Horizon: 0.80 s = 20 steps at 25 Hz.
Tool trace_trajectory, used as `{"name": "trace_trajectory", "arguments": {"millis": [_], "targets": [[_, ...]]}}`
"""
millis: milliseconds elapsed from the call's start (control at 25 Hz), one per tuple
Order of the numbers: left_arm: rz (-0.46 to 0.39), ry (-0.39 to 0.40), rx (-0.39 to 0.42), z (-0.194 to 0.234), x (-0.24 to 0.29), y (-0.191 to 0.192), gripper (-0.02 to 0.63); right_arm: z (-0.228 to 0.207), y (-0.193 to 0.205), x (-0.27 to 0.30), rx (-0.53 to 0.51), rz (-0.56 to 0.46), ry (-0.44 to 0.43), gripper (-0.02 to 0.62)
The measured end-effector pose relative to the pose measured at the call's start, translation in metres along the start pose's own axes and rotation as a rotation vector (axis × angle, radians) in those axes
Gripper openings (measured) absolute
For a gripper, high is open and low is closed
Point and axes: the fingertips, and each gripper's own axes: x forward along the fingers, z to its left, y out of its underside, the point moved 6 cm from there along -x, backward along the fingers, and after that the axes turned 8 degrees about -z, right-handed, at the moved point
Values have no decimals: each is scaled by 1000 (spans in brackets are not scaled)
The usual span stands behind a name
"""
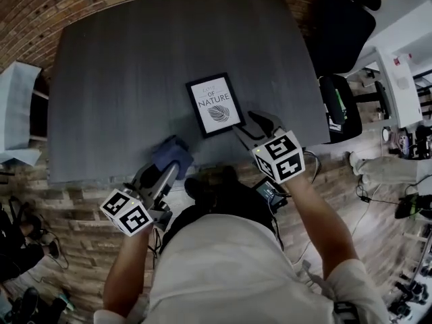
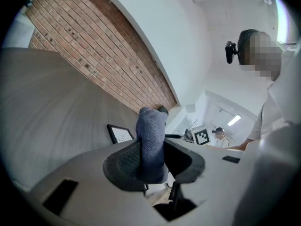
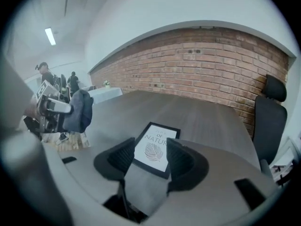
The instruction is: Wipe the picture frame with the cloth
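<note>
left gripper [image 1: 165, 174] pinches a bunched blue-grey cloth [image 1: 172, 155]; right gripper [image 1: 251, 128] gapes wide, empty, beside the black-framed print [image 1: 215, 104] on the grey table [image 1: 135, 59].

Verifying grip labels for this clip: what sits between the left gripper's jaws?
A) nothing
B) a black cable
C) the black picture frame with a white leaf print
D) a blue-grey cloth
D: in the left gripper view the left gripper has its jaws closed on the blue-grey cloth, which stands up between them, while the black picture frame with a white leaf print lies flat on the dark grey table.
</note>
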Motion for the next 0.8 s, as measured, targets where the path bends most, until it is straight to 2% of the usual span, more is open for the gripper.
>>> {"name": "trace_trajectory", "arguments": {"millis": [160,320,480,680,800], "targets": [[-112,-18,21,-16,-27,-16,121,-1,-22,-47,88,-145,12,184],[-186,-32,21,-39,-47,-19,121,-2,-30,-92,242,-266,17,121],[-234,-27,-2,-70,-52,-15,121,2,-30,-128,325,-323,-8,69],[-253,46,-75,-123,-44,0,121,7,-23,-181,373,-373,-51,40],[-277,57,-60,-153,-39,11,121,6,-16,-211,419,-411,-87,25]]}}
